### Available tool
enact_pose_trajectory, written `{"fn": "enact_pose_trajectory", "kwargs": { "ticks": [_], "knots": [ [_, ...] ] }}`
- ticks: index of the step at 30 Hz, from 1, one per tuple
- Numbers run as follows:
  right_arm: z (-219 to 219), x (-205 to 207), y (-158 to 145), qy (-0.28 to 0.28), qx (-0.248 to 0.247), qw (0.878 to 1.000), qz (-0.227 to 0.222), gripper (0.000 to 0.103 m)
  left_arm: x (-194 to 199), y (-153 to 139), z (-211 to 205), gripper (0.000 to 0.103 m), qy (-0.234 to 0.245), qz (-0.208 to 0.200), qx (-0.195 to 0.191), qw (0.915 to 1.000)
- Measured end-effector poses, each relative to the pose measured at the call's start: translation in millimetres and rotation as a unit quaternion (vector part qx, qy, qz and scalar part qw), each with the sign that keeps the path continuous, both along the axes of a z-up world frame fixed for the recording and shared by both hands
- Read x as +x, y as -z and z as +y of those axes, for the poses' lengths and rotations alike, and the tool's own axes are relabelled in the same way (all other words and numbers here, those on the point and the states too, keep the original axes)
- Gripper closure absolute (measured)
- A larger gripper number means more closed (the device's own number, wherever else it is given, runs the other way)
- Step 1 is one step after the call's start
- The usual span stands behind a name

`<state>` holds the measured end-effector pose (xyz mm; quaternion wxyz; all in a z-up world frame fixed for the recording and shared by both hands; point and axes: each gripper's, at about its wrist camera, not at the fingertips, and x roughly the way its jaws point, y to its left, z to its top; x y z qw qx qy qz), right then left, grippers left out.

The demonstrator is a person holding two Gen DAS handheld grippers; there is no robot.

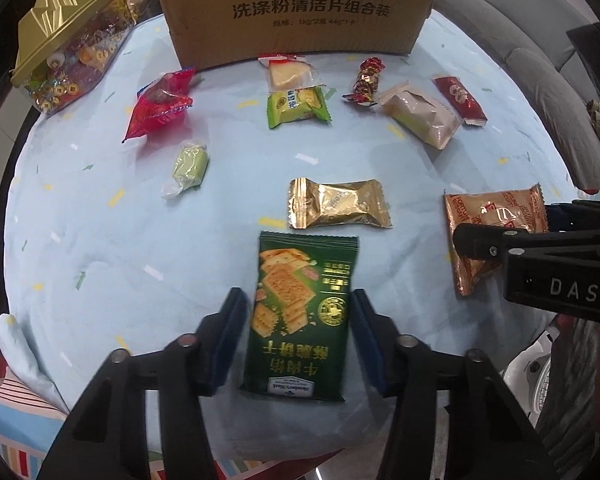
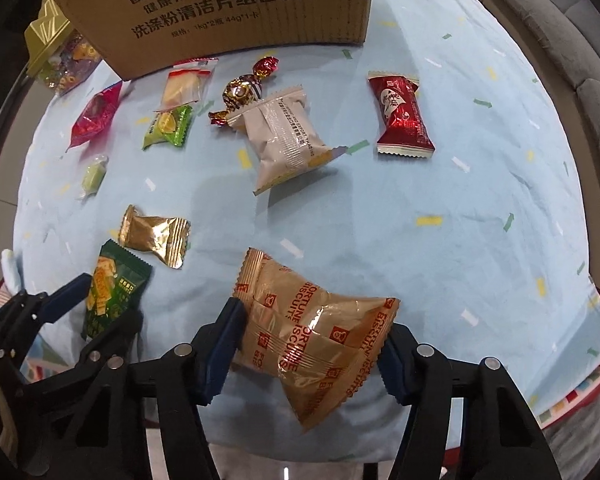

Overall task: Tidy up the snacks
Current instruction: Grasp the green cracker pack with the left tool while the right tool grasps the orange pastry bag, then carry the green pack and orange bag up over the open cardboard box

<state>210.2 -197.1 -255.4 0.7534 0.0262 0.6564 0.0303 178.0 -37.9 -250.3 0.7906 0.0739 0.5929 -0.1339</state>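
Note:
My left gripper (image 1: 298, 320) stands around a dark green cracker packet (image 1: 300, 316) that lies on the light blue tablecloth (image 1: 100, 240); small gaps show between the pads and the packet. My right gripper (image 2: 312, 336) has its pads against both sides of a brown Fortune Biscuit packet (image 2: 312, 336); the packet also shows in the left wrist view (image 1: 496, 236). Loose snacks lie further back: a gold packet (image 1: 338, 204), a green candy (image 1: 188, 166), a red pouch (image 1: 160, 104), a lime-green packet (image 1: 298, 108), a beige packet (image 1: 420, 114).
A cardboard box (image 1: 296, 8) stands at the table's far edge. A gold-lidded candy container (image 1: 66, 36) sits at the far left. A red packet (image 2: 402, 118) and a foil-wrapped candy (image 2: 242, 90) lie near the box. A grey sofa (image 2: 560, 40) runs along the right.

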Motion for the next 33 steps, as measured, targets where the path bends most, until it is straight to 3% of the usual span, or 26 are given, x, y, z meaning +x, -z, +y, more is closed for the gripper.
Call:
{"fn": "enact_pose_trajectory", "kwargs": {
  "ticks": [2, 7, 19, 33],
  "knots": [
    [-1.1, -2.2, -0.4, 0.0, 0.006, 1.0, -0.001, 0.05, 1.8, -1.0, 1.4, 0.059, 0.0, 0.0, -0.001, 1.0],
    [-3.2, -3.6, -4.4, 0.001, 0.013, 1.0, -0.005, 0.055, 1.7, -4.0, 0.6, 0.061, 0.003, -0.005, -0.007, 1.0],
    [2.9, -5.9, -36.8, -0.002, 0.015, 0.999, -0.032, 0.058, -8.2, -25.5, 5.4, 0.061, -0.015, -0.024, -0.004, 0.9996],
    [-1.7, -6.2, -82.5, 0.002, 0.006, 0.997, -0.076, 0.058, -0.4, -79.1, 9.6, 0.061, -0.052, -0.058, -0.005, 0.997]
  ]
}}
